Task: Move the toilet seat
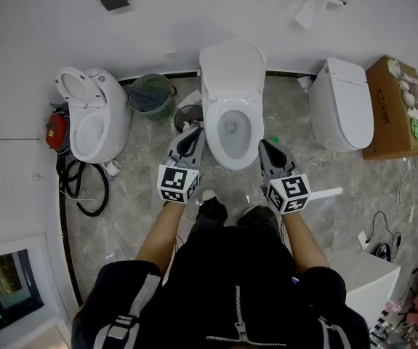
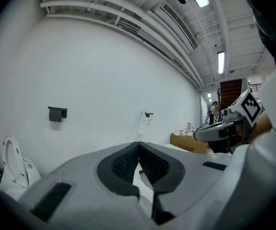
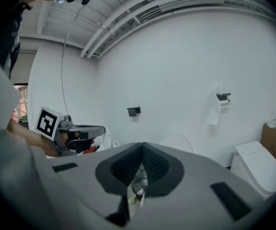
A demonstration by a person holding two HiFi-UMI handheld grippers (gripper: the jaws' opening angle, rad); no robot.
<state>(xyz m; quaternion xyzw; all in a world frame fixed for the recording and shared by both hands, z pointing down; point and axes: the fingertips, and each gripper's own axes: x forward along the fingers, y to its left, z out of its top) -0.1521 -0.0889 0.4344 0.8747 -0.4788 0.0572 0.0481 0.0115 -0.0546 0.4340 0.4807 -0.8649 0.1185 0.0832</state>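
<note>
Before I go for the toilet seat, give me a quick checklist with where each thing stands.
1. Middle toilet straight ahead, between the two grippers: ok.
2. Its lid raised out of the way: ok.
3. Seat up or down: cannot tell from above.
4. Left gripper open for a grasp: not ok, jaws together, nothing between them.
5. Right gripper open for a grasp: not ok, jaws together, empty.

Head view looks steeply down onto the toilet [image 1: 230, 75]; both gripper views apparently share the wall [image 2: 104, 80]
</note>
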